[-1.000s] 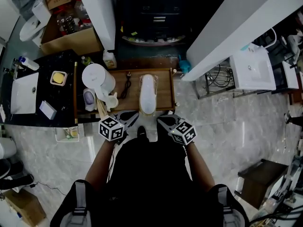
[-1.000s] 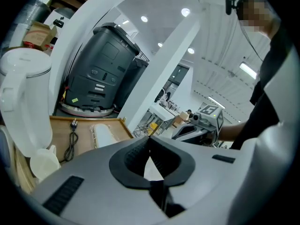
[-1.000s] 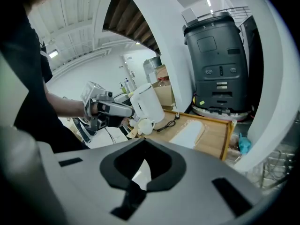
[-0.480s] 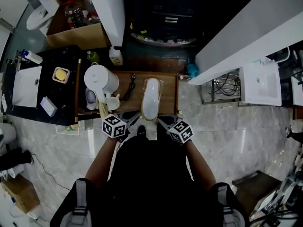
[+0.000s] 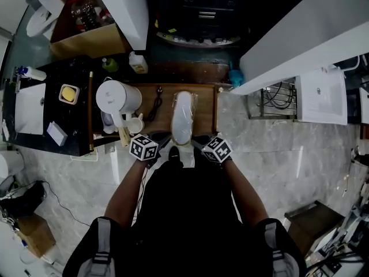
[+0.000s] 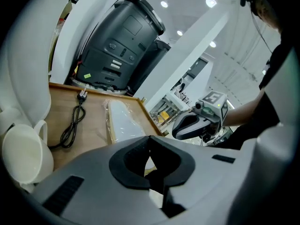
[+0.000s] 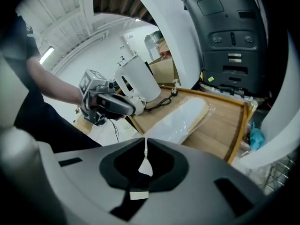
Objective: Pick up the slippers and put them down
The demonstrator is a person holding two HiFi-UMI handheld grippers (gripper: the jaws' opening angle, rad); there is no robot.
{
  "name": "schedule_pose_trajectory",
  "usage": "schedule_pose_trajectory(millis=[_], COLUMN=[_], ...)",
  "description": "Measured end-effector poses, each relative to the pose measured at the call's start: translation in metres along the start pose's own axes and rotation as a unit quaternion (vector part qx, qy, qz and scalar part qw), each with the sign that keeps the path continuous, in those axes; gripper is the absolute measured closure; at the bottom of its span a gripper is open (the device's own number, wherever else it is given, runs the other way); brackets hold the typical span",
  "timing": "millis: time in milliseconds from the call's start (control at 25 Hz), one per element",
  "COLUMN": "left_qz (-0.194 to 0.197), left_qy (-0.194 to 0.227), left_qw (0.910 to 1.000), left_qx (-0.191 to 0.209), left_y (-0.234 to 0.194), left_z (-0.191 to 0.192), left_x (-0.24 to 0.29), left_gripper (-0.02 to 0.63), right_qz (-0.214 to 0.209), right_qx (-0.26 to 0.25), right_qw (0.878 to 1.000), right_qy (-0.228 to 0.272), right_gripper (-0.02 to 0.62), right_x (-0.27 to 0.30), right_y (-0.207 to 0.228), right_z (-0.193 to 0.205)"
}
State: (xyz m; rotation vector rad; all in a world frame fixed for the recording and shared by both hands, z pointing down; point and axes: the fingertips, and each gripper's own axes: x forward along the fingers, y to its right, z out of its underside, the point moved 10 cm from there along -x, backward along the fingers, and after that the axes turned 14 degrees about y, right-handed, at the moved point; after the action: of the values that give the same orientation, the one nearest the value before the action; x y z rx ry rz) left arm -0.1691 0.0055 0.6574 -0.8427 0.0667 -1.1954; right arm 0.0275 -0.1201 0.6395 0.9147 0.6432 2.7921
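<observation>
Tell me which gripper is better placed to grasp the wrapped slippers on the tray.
Probably the right gripper: the slippers lie straight ahead of its shut jaws. The left gripper sits equally near, but beside the mug. Both must open first.

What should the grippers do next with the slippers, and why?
Probably open both jaws and let go. The wrapped slippers already lie along the wooden tray, and the left gripper and right gripper seem shut on the wrap's near end.
</observation>
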Motion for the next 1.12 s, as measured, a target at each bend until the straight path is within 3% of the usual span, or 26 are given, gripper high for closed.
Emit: schedule_pose_trajectory(millis=[200, 560, 720, 1000, 1120], left_qz=[0.008, -0.012, -0.021, -0.037, -0.043], left_qy=[-0.021, -0.07, -0.08, -0.092, -0.094], left_qw=[0.9997, 0.997, 0.9957, 0.9936, 0.9925], left_qx=[-0.013, -0.033, -0.043, -0.055, -0.065], left_y=[-0.006, -0.031, -0.038, -0.048, -0.053], left_z=[0.004, 0.011, 0.014, 0.018, 0.021], left_x=[0.013, 0.029, 0.032, 0.039, 0.044], left_gripper=[0.592, 0.591, 0.586, 0.516, 0.43], right_qz=[-0.001, 0.017, 0.012, 0.011, 0.009], right_qx=[0.018, 0.062, 0.084, 0.102, 0.123], right_qw=[1.0, 0.998, 0.995, 0.993, 0.991], right_qy=[-0.009, -0.026, -0.044, -0.053, -0.049], right_gripper=[0.57, 0.472, 0.46, 0.421, 0.382], right_x=[0.01, 0.031, 0.039, 0.046, 0.051], right_y=[0.017, 0.046, 0.054, 0.062, 0.067], right_z=[0.004, 0.006, 0.015, 0.018, 0.023])
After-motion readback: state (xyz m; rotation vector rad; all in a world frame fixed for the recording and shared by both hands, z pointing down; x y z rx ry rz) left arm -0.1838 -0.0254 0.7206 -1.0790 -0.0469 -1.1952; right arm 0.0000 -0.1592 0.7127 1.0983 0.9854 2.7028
